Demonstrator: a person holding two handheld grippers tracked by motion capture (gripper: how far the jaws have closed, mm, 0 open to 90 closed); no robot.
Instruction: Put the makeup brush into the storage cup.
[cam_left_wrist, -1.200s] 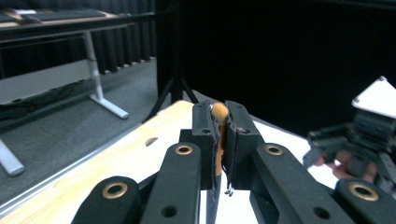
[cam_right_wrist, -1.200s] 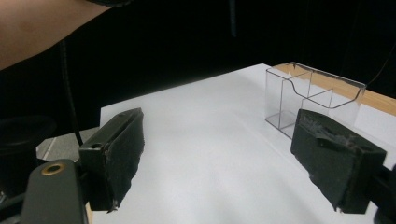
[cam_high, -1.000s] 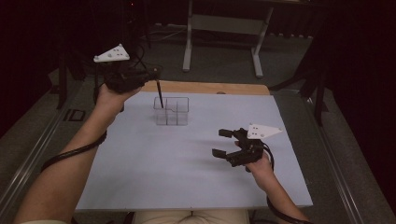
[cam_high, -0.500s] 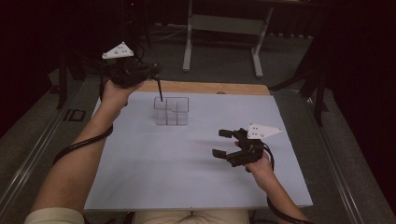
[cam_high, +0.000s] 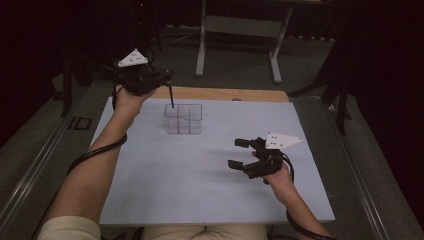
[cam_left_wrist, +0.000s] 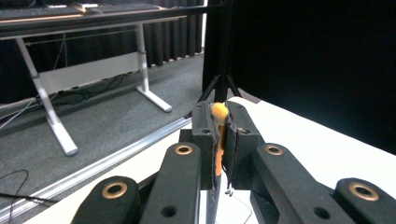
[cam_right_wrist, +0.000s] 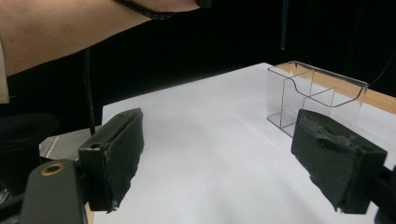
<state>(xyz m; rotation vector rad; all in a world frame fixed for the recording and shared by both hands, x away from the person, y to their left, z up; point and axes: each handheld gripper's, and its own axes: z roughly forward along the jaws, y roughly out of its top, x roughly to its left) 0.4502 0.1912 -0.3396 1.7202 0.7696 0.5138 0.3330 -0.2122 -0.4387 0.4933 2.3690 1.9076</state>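
Observation:
A clear plastic box (cam_high: 183, 119) with inner compartments stands on the white table sheet (cam_high: 200, 190) toward the far side. It also appears ahead in the right gripper view as the clear box (cam_right_wrist: 313, 93). My left gripper (cam_high: 164, 81) hovers above the box's far left corner, shut on a thin dark stick (cam_high: 171, 97) that hangs point down over it. In the left gripper view the jaws (cam_left_wrist: 219, 116) pinch the stick's orange, yellow-tipped end (cam_left_wrist: 218, 112). My right gripper (cam_high: 239, 153) rests low over the sheet at the near right, open and holding nothing (cam_right_wrist: 219, 149).
A wooden strip (cam_high: 220, 94) edges the table's far side. Beyond it a white-legged bench frame (cam_high: 237, 25) stands on grey floor. Dark stand legs (cam_high: 340, 95) are at the right, and metal rails (cam_high: 30, 165) run along both table sides.
The left forearm has swung slightly and the left gripper sits a touch higher; the stick still hangs over the box. The right gripper has not moved.

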